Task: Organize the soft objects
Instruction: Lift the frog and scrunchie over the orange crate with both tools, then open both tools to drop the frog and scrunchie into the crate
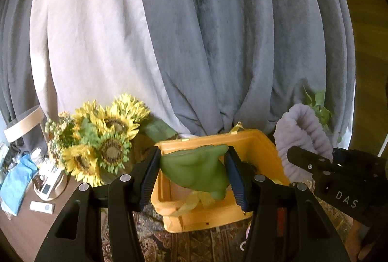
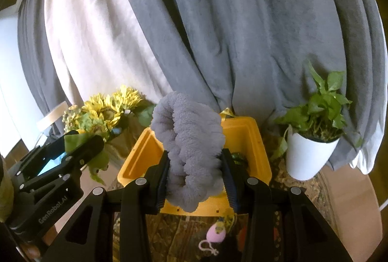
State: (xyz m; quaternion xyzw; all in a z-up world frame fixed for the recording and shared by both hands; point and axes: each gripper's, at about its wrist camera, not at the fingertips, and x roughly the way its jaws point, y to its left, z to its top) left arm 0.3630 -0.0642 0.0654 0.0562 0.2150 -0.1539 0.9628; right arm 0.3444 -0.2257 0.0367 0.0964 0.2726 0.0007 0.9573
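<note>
Left wrist view: left gripper (image 1: 194,173) clenched on a green soft toy (image 1: 197,168) — pads press both flanks, body bulges between them, so it's squashy and light; held just above the open yellow bin (image 1: 264,140); a lobe droops below the jaws toward yellow ribbon (image 1: 194,203) lying in the bin.

Right wrist view: right gripper (image 2: 195,178) clenched on a lavender fleece band (image 2: 191,140) — a ruched loop, gripped across its bunched lower part; upper loop stands up floppy, tail hangs under the pads; also over the bin (image 2: 245,133).

Handling, my read: both weigh next to nothing, nothing fragile; fleece is grippy, unlikely to slip; green toy looks smoother, could squirt out if pinched off-centre — take it across the thick middle, as now; band best taken where folds stack, else it just unrolls.

Pink plush with a cord (image 2: 215,234) lies on the patterned rug (image 2: 169,233) near the bin, not yet collected; sunflowers (image 1: 101,138) and potted plant (image 2: 312,140) flank the bin.
</note>
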